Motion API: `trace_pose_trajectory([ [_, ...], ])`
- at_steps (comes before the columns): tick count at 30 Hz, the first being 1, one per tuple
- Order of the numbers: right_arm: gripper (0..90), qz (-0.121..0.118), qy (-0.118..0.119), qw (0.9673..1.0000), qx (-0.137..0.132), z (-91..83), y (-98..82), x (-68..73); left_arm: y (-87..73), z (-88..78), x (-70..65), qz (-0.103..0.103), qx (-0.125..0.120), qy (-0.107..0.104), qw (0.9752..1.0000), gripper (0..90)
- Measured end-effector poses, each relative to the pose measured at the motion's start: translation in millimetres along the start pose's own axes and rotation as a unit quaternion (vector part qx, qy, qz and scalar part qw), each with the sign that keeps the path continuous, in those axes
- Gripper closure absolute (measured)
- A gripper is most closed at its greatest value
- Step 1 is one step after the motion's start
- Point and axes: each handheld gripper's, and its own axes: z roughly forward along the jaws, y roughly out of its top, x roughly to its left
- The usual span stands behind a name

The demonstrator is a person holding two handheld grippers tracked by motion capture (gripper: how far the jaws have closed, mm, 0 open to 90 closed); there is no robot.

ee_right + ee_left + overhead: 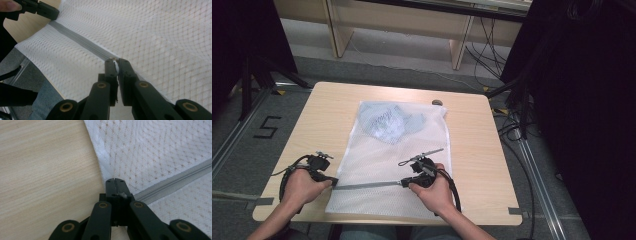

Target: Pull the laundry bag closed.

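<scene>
Now the mesh bag (pixel 394 165) lay flat on the table (pixel 322 120), reaching from mid-table to the near edge, with pale folded cloth (pixel 387 122) bunched in its far end; a grey zip (pixel 367 185) ran across its near part. The left gripper (pixel 332 182) was at the bag's left edge, its jaws pressed together on the zip's end there, a scrap of white caught between them in the left gripper view (pixel 115 185); the right gripper (pixel 115 65) sat at mid-zip, jaws narrow and closed on a small white piece, likely the zip pull. By my reckoning that bag was light, limp stuff; thin mesh would bunch and slide on smooth wood, and snag if tugged hard; the zip tape was the one firm line to hold. So I'd say pinching the end and drawing the pull along the zip, low and straight, suited it best.
</scene>
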Motion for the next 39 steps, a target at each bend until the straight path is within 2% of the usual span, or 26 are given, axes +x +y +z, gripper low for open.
trace_pose_trajectory([
  [3,87.0,0.002,-0.001,1.0,0.001,-0.7,-0.5,-0.5,-0.1,0.0,0.3,-0.002,0.0,-0.001,1.0,89.9],
  [4,87.0,0.013,-0.005,0.9999,0.006,-2.4,-1.0,-0.8,-0.2,0.1,0.2,-0.001,-0.001,-0.001,1.0,89.9],
  [12,87.0,0.005,-0.003,1.0,0.001,-3.5,-3.2,-4.8,0.0,0.0,-0.1,-0.001,0.0,0.0,1.0,89.9],
  [16,87.0,0.007,-0.009,0.9999,-0.001,-5.9,-4.5,-9.1,0.0,0.0,0.0,0.0,0.0,0.0,1.0,89.9],
  [17,87.0,0.014,-0.006,0.9999,0.001,-6.5,-5.0,-8.4,0.1,0.0,0.0,0.0,0.0,0.0,1.0,89.9],
  [21,87.0,0.011,-0.011,0.9999,0.0,-7.3,-6.0,-11.1,-0.1,0.0,0.1,-0.001,0.0,0.0,1.0,89.9],
  [22,87.0,0.018,-0.007,0.9998,0.002,-7.5,-6.3,-10.7,-0.1,0.0,0.0,0.0,-0.001,0.0,1.0,89.9],
  [24,87.0,0.011,-0.011,0.9999,0.0,-8.5,-6.6,-12.9,0.0,0.0,-0.2,0.0,0.0,0.0,1.0,89.9],
  [27,87.0,0.016,-0.011,0.9998,0.0,-10.7,-7.5,-15.0,-0.1,0.0,0.0,-0.001,0.0,0.0,1.0,89.9],
  [28,87.0,0.026,-0.013,0.9996,0.005,-11.6,-7.9,-14.6,-0.1,0.0,-0.1,-0.001,0.0,0.0,1.0,89.9],
  [30,87.0,0.016,-0.011,0.9998,-0.001,-11.1,-8.9,-16.7,0.0,0.0,0.0,-0.001,0.0,0.0,1.0,89.8],
  [32,87.0,0.021,-0.008,0.9997,0.002,-11.6,-9.3,-16.8,0.0,0.0,-0.2,0.0,0.0,0.001,1.0,89.9],
  [33,87.0,0.03,-0.008,0.9995,0.004,-12.1,-9.6,-16.0,0.0,0.0,-0.2,-0.001,0.0,0.001,1.0,89.9],
  [34,87.0,0.022,-0.012,0.9997,0.002,-12.2,-9.6,-18.0,0.0,0.0,-0.2,-0.001,0.0,0.001,1.0,89.9],
  [37,87.0,0.031,-0.013,0.9994,0.005,-12.9,-9.9,-17.0,-0.1,0.0,-0.1,-0.002,0.0,0.0,1.0,89.9],
  [39,87.0,0.025,-0.007,0.9996,0.002,-13.3,-10.1,-18.8,-0.1,0.0,-0.1,-0.003,0.0,0.0,1.0,89.9],
])
